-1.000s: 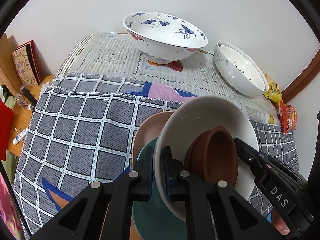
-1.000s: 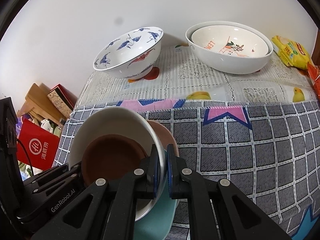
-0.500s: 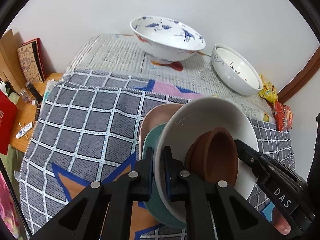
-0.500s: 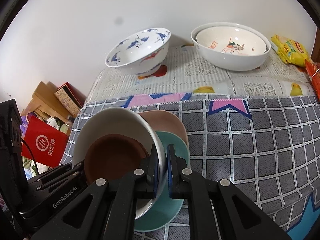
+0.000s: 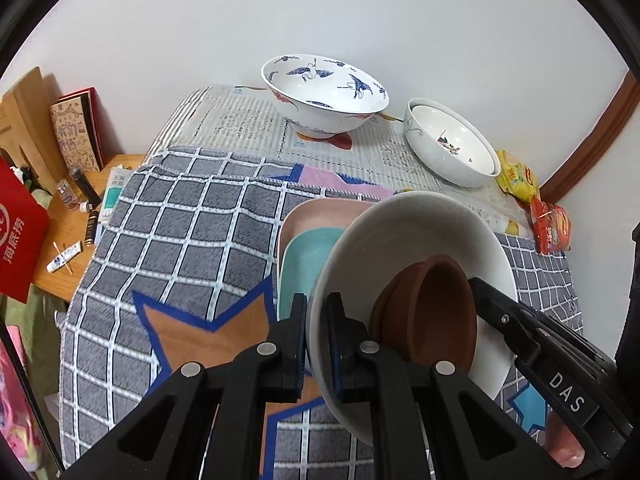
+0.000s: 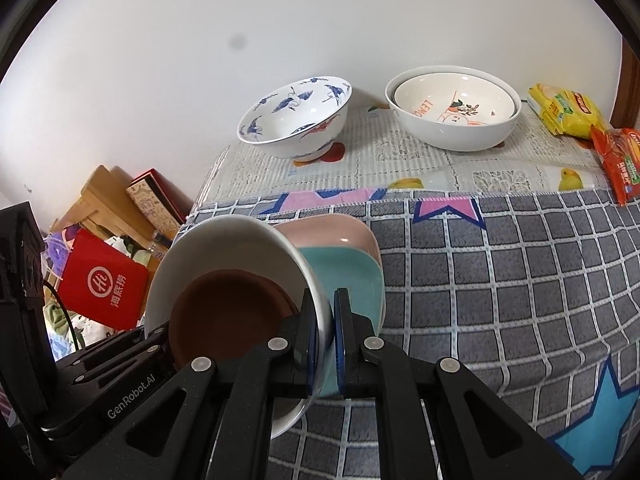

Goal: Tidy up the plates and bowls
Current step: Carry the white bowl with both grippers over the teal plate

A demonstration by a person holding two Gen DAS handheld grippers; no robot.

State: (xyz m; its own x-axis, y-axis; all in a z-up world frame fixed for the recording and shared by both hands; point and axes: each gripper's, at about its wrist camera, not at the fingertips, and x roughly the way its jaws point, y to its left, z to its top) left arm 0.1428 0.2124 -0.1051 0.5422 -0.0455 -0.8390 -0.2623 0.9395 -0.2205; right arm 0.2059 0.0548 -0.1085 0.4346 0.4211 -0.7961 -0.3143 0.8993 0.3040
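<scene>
A white bowl (image 5: 408, 232) with brown bowls (image 5: 436, 312) nested inside hangs between both grippers. My left gripper (image 5: 316, 308) is shut on its near rim, one pad inside and one outside. On the opposite rim my right gripper (image 6: 327, 312) is shut the same way. The white bowl (image 6: 224, 248) tilts a little above a teal plate (image 6: 352, 276), which lies on a pink plate (image 6: 340, 228) on the checked cloth (image 6: 500, 280). The bowl hides part of both plates.
At the back stand a blue crane-patterned bowl (image 6: 296, 120) and two nested white bowls (image 6: 452, 108). Yellow snack packets (image 6: 564, 110) and red ones (image 6: 616, 164) lie at the far right. To the left are a low wooden table (image 5: 72, 232) and a red bag (image 6: 100, 284).
Both grippers have risen and drawn back from the far bowls with the white bowl held between them. More of the teal and pink plates shows underneath.
</scene>
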